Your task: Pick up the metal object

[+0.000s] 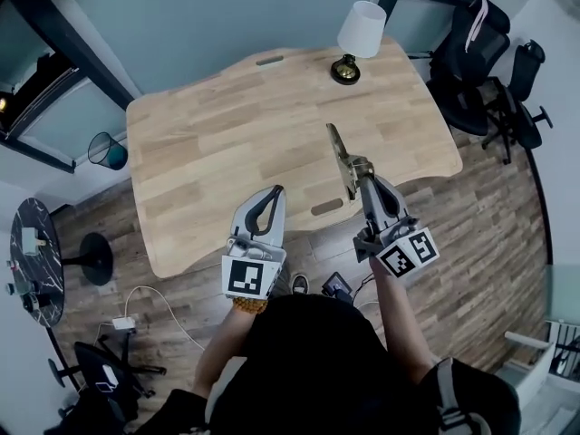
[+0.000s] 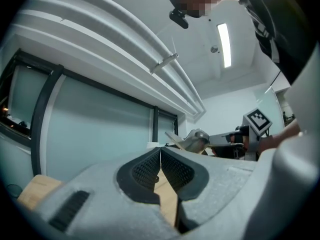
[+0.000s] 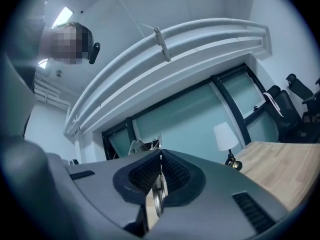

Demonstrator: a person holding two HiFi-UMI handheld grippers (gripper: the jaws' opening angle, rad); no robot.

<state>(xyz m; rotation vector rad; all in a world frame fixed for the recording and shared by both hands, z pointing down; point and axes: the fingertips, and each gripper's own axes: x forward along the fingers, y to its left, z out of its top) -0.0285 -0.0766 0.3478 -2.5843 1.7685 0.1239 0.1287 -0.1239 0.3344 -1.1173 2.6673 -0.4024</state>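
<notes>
In the head view my right gripper [image 1: 362, 172] is shut on the metal object [image 1: 338, 150], a long, thin, brass-coloured piece held in the air above the front of the wooden table [image 1: 227, 134]. The right gripper view shows its thin edge [image 3: 158, 196] pinched between the dark pads. My left gripper [image 1: 277, 191] hovers beside it over the table's front edge, jaws shut with nothing between them [image 2: 160, 152]. From the left gripper view the metal object [image 2: 194, 141] appears to the right, level with the left gripper.
A lamp with a white shade [image 1: 360, 36] stands at the table's far edge, also seen as the lamp [image 3: 225, 138]. Black office chairs [image 1: 485, 71] stand at the right. A wire bin [image 1: 108, 150] and a round dark side table [image 1: 36, 261] are at the left.
</notes>
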